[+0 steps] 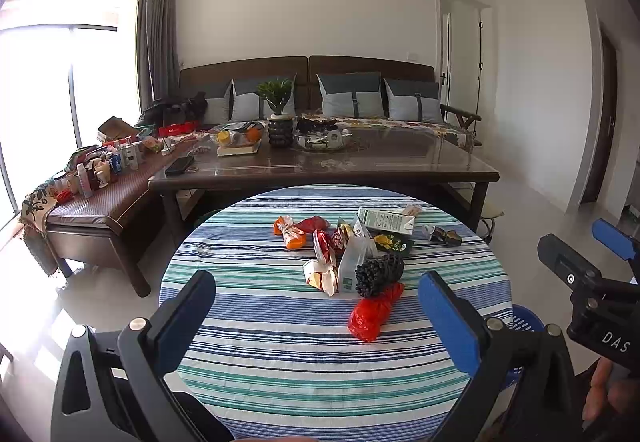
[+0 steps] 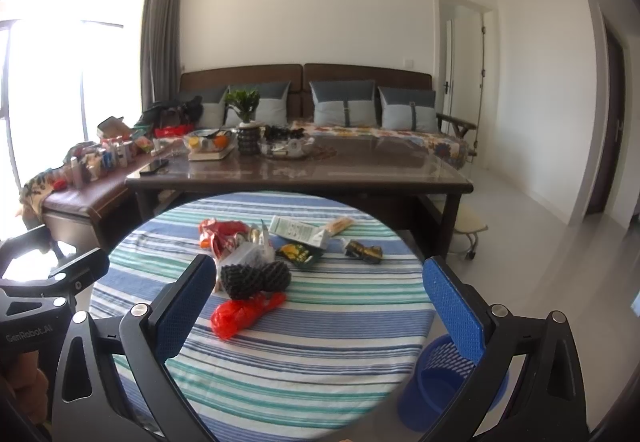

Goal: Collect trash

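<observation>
A pile of trash lies on the round striped table [image 1: 280,342] [image 2: 320,342]. It holds a red plastic bag [image 1: 372,310] [image 2: 240,312], a black foam net [image 1: 378,274] [image 2: 256,278], a white-green carton [image 1: 386,222] [image 2: 298,231], snack wrappers [image 1: 320,266] and a dark wrapper [image 1: 444,235] [image 2: 363,252]. My left gripper [image 1: 320,318] is open and empty, held above the table's near side. My right gripper [image 2: 316,306] is open and empty too; its body also shows in the left wrist view [image 1: 580,274]. A blue mesh bin [image 2: 444,382] stands on the floor right of the table.
A dark coffee table [image 1: 400,166] with a plant, bowls and a phone stands behind the round table. A sofa with cushions [image 1: 352,98] lines the back wall. A cluttered bench [image 1: 100,178] is at left. A small stool [image 2: 470,226] is at right.
</observation>
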